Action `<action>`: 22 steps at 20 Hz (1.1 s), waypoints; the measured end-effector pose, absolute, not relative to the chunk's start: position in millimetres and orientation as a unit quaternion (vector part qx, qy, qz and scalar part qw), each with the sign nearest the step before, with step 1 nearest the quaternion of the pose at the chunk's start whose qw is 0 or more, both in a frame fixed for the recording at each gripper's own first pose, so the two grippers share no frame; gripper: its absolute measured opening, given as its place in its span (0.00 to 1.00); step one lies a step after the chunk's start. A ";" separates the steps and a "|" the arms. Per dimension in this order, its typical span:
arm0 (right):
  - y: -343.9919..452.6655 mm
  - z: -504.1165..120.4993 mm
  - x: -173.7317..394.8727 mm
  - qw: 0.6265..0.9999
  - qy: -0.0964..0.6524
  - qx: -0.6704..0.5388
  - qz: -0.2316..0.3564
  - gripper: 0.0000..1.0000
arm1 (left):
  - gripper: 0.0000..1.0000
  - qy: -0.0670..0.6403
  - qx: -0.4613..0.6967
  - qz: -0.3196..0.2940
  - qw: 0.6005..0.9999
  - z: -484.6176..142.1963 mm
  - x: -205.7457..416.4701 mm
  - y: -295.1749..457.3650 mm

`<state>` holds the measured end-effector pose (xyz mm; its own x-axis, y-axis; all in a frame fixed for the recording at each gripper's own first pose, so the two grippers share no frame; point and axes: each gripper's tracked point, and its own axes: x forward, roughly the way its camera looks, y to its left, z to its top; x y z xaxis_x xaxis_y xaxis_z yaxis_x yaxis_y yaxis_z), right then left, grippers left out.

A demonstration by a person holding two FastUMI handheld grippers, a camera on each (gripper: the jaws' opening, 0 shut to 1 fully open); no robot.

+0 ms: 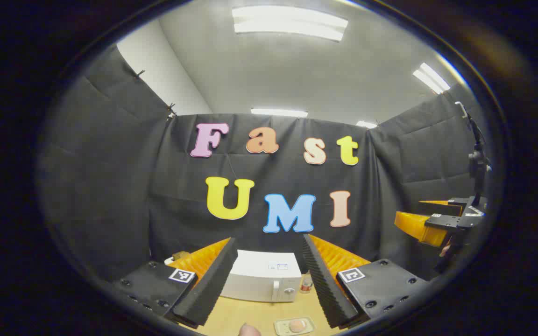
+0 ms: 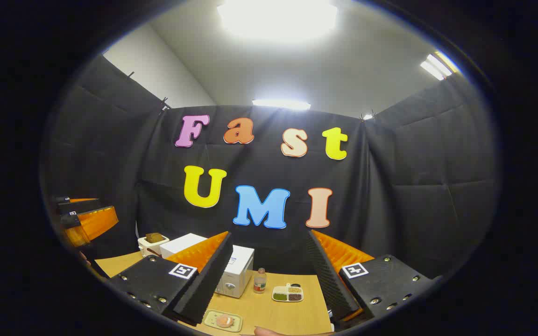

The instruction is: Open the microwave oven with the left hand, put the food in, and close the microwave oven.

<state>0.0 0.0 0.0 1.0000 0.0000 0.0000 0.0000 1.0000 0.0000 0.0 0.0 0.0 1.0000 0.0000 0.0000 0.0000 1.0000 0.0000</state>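
Both tools agape above wooden table [image 2: 269,312].

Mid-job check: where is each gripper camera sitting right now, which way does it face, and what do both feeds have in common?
Left gripper view: rides the left gripper, held above the tan wooden table, facing the white box-shaped microwave oven head-on; its open black ribbed fingers frame it, with the right gripper at the right edge.
Right gripper view: rides the right gripper, further right, seeing the oven obliquely; its open fingers show, with the left gripper at the left edge.
Shared: oven, table, small brown-capped bottle, pale tray carrying a pinkish round food item.
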 end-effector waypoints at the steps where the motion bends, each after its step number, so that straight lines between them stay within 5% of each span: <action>1: -3.0 -1.8 0.5 1.000 0.001 0.000 0.000 0.97 | 0.92 0.000 0.000 0.000 1.000 1.4 1.4 -0.2; 19: -78.7 -47.4 20.4 0.998 0.033 0.026 0.042 0.97 | 0.92 0.068 0.036 0.026 0.997 -63.9 47.5 -94.9; 20: -83.8 -48.7 23.7 0.998 0.030 0.030 0.040 0.97 | 0.99 0.070 0.045 0.027 0.996 -69.4 51.3 -100.3; 22: -87.8 -61.9 26.6 0.997 0.051 0.037 0.041 0.97 | 0.92 0.084 0.053 0.021 0.995 -88.6 60.3 -109.5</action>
<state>26.6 -87.8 -61.9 0.9915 0.0846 -0.0985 -0.0770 0.9939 0.0789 60.3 -109.5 -88.6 0.9848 0.0516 -0.1656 -0.0335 0.9934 0.1098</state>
